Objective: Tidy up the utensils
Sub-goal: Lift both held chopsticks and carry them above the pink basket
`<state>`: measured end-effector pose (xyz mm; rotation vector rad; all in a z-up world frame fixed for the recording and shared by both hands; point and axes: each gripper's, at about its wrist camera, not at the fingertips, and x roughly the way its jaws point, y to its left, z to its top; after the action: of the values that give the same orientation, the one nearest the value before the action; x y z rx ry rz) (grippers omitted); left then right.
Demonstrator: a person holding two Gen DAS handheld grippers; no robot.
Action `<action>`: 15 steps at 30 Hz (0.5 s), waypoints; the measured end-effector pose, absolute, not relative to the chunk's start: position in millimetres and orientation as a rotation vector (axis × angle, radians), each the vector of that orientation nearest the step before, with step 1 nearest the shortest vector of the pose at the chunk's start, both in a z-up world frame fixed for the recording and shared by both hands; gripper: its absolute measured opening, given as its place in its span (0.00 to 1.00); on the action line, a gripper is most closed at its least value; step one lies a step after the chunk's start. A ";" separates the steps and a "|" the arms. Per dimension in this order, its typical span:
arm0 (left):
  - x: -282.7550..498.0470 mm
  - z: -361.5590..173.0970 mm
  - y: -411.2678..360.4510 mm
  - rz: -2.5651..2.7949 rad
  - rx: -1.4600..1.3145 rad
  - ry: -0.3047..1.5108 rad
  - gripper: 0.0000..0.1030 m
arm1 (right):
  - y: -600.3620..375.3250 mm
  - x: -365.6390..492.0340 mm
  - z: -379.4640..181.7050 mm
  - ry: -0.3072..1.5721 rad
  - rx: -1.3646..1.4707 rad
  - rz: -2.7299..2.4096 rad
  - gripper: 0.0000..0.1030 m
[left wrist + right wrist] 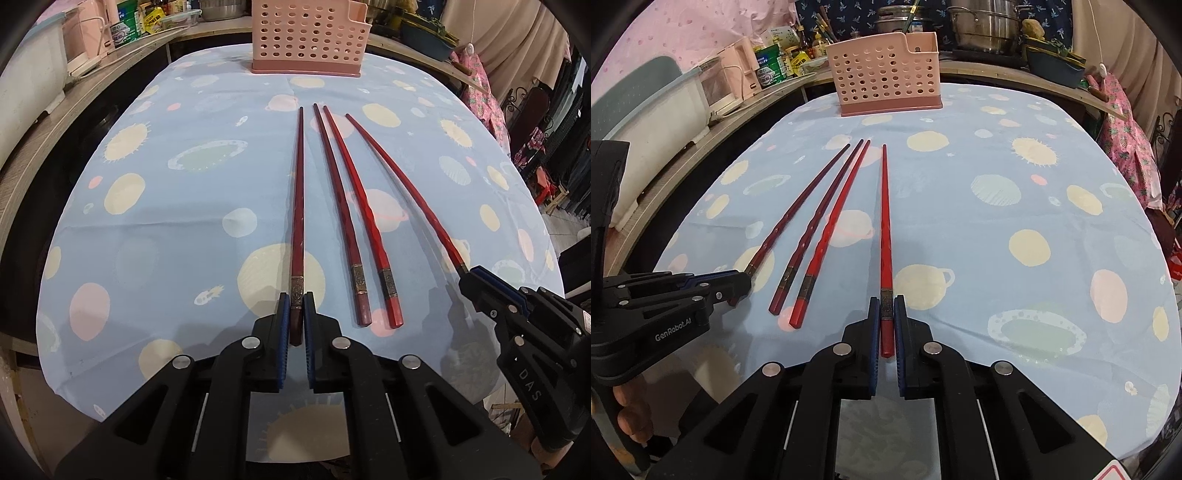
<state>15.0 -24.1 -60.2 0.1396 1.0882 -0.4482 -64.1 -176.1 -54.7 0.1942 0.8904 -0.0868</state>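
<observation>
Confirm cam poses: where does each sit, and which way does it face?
Left wrist: on left gripper, facing down-forward; own jaws shut on the leftmost chopstick; right gripper at right.
Right wrist: on right gripper, same heading; shut on the rightmost chopstick; left gripper, fingers at left.
Shared: four chopsticks, basket, tablecloth.

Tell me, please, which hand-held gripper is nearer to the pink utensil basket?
Neither clearly. The left hand-held gripper and right hand-held gripper each clamp a chopstick at the near table edge, far from the basket.
</observation>
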 end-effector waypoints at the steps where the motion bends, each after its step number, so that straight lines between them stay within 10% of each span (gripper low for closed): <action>1: 14.9 -58.7 -23.4 -0.448 0.135 1.087 0.07 | -176.8 -64.7 -52.7 0.885 0.197 -0.088 0.07; 15: 21.3 -9.1 -7.3 -0.452 0.044 1.008 0.07 | -201.4 -69.2 0.4 0.764 0.287 -0.098 0.07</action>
<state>21.3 -7.3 -9.1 0.0436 1.0083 -0.4515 -69.2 -201.4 0.4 0.2865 0.7636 -0.0981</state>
